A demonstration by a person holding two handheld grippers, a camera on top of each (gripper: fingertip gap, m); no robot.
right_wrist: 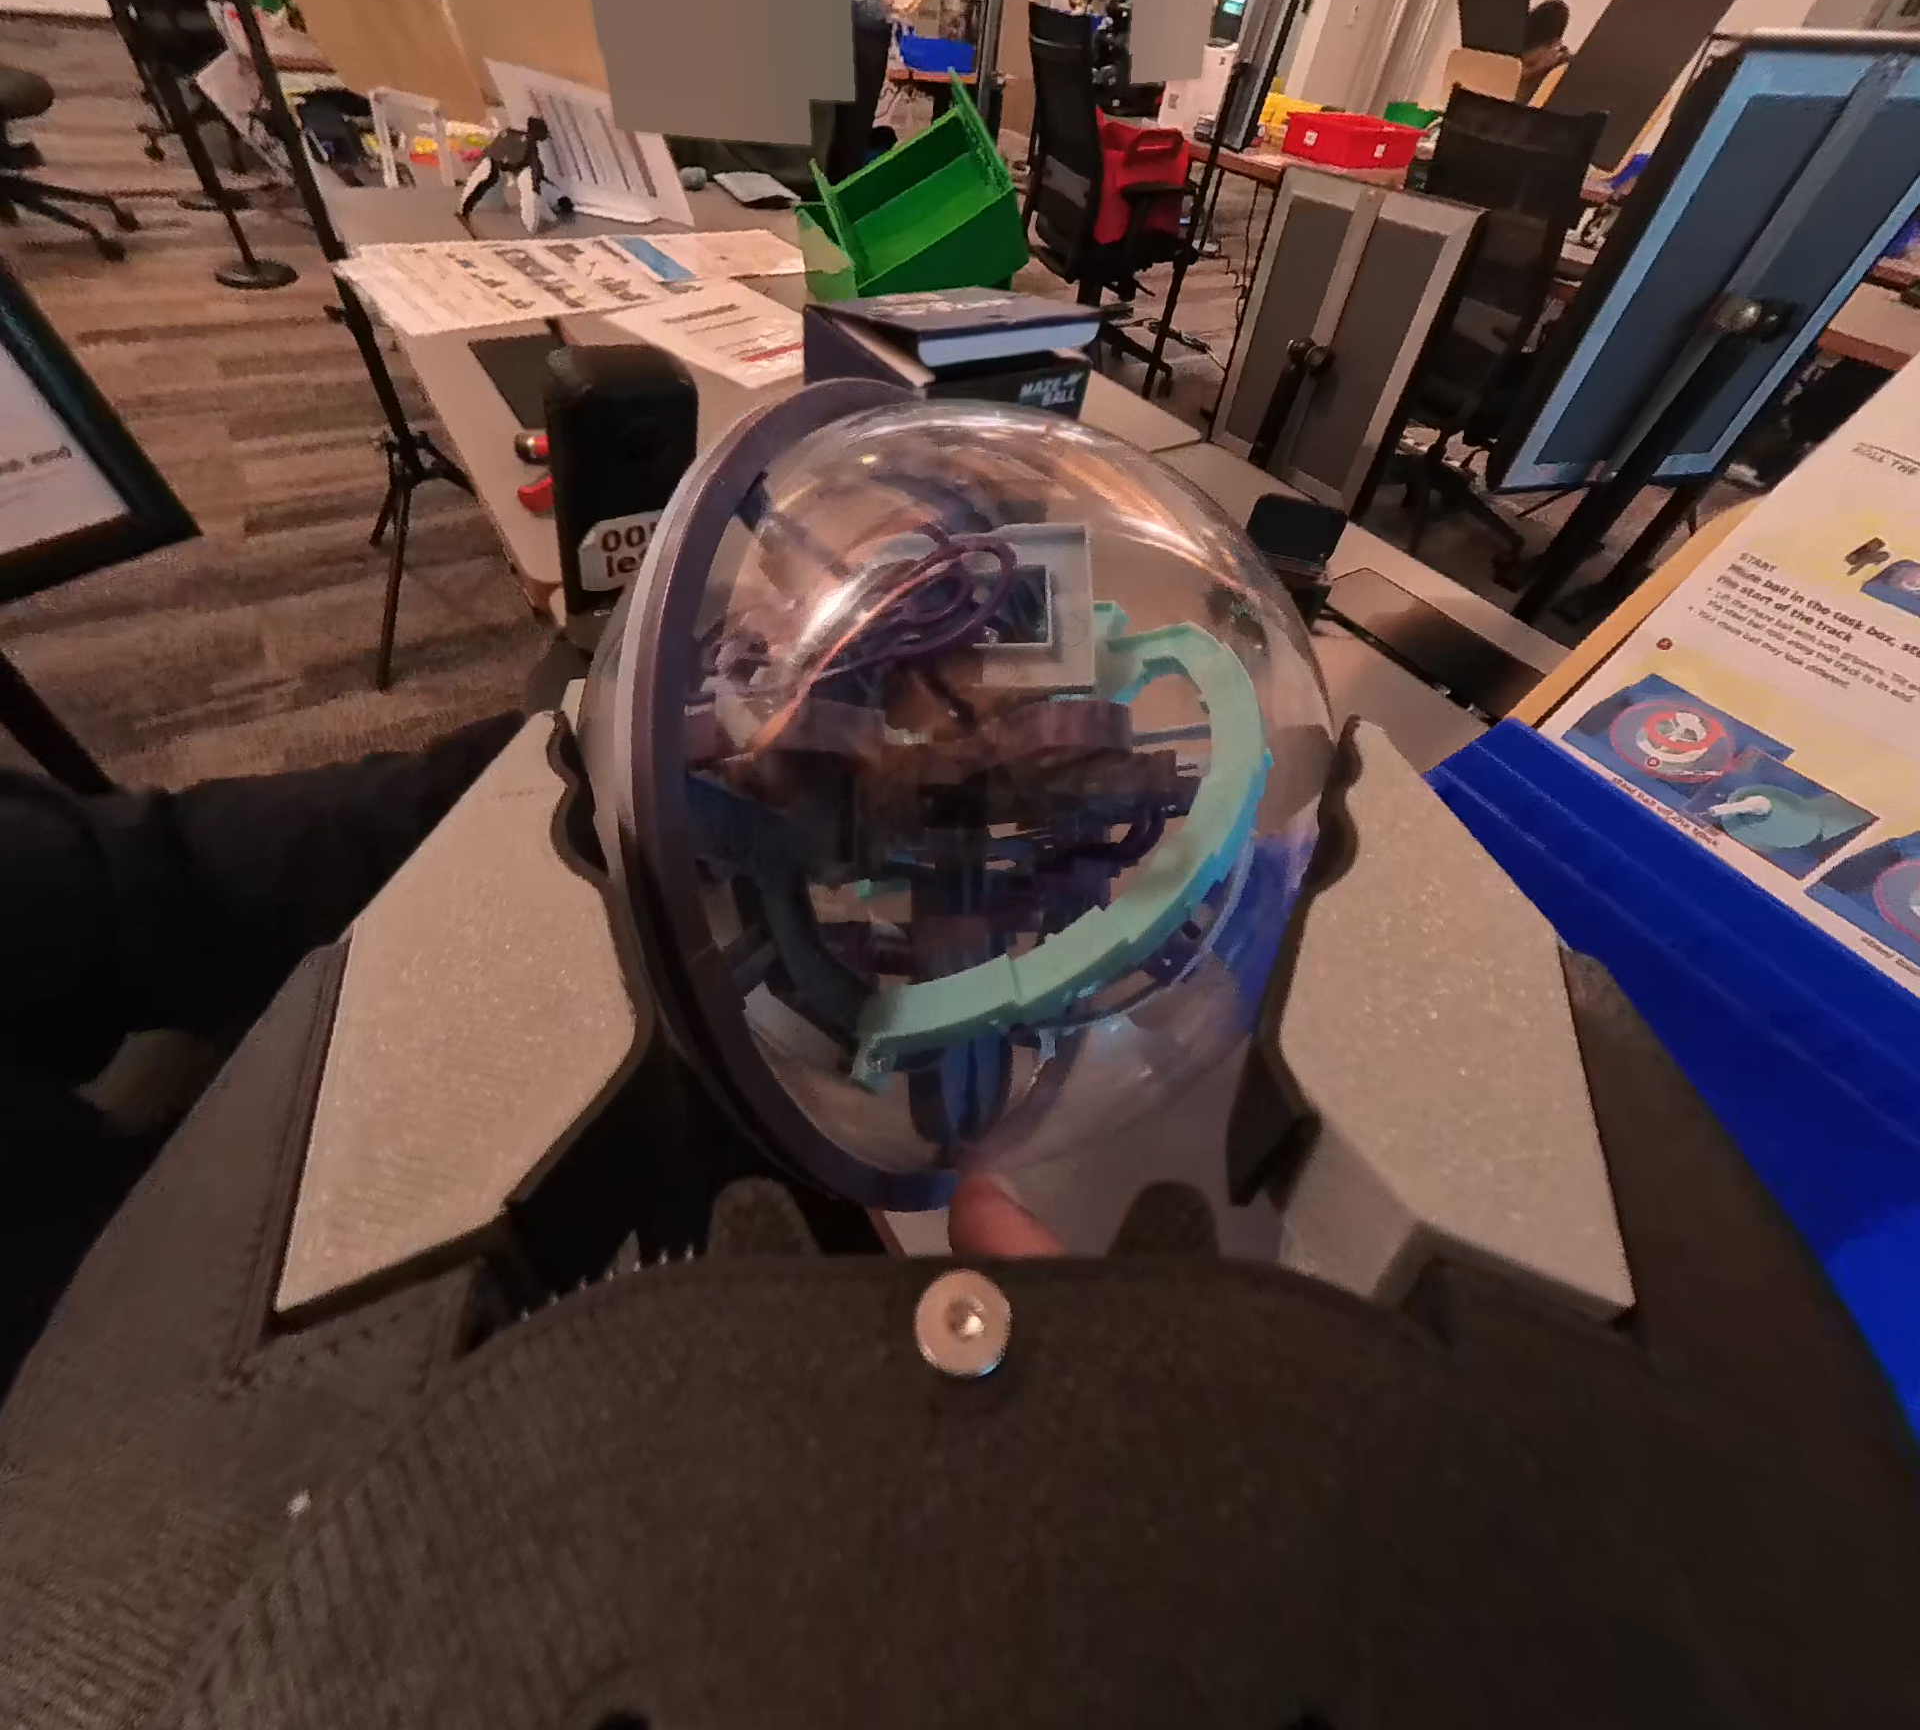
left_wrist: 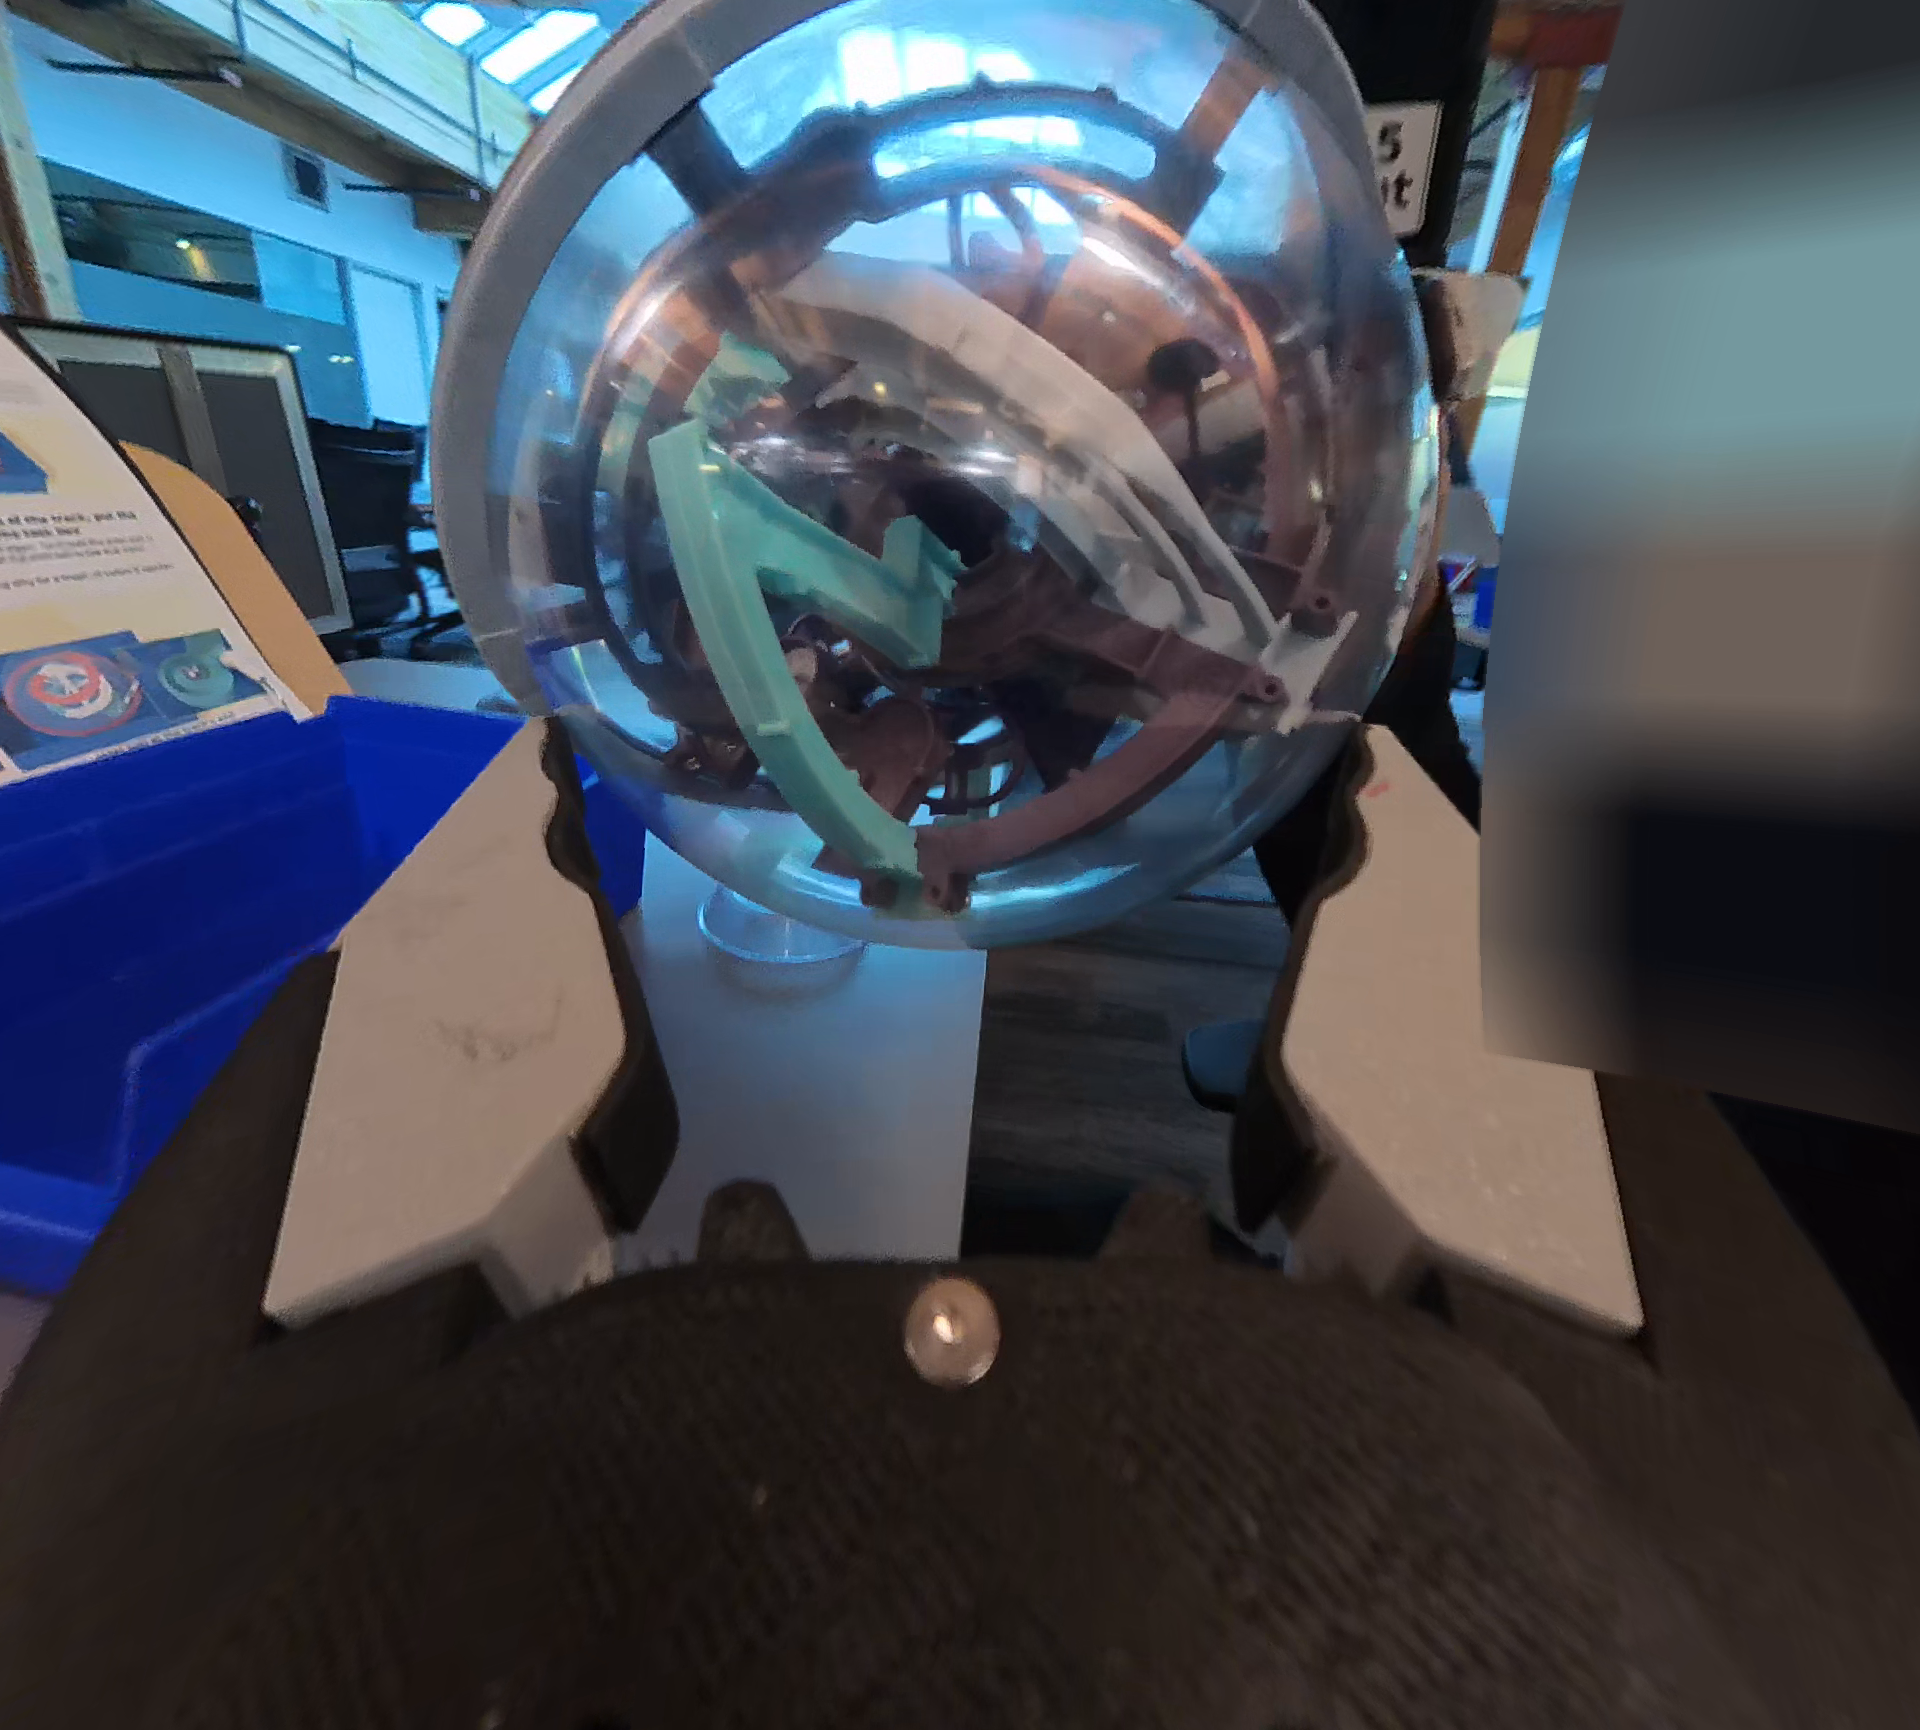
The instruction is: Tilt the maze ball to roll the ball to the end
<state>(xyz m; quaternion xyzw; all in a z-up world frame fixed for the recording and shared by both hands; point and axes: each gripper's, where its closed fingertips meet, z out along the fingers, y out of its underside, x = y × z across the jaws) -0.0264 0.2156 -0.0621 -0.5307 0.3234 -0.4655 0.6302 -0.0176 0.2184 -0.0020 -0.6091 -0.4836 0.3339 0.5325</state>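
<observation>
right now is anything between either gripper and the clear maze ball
Nothing visible. The clear plastic maze ball with teal and purple tracks sits directly between the fingers of the left gripper and of the right gripper. The small rolling ball inside cannot be made out.

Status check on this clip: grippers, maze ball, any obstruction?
Left gripper and right gripper both clamped on the maze ball, held aloft. Small ball inside not discernible. Blue bin close by, not touching.

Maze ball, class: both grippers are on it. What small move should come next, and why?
Probably a slow, slight tilt. The maze ball sits clamped between both the left gripper and right gripper, lifted; the small rolling ball can't be made out, so tilt gently to reveal it.
</observation>
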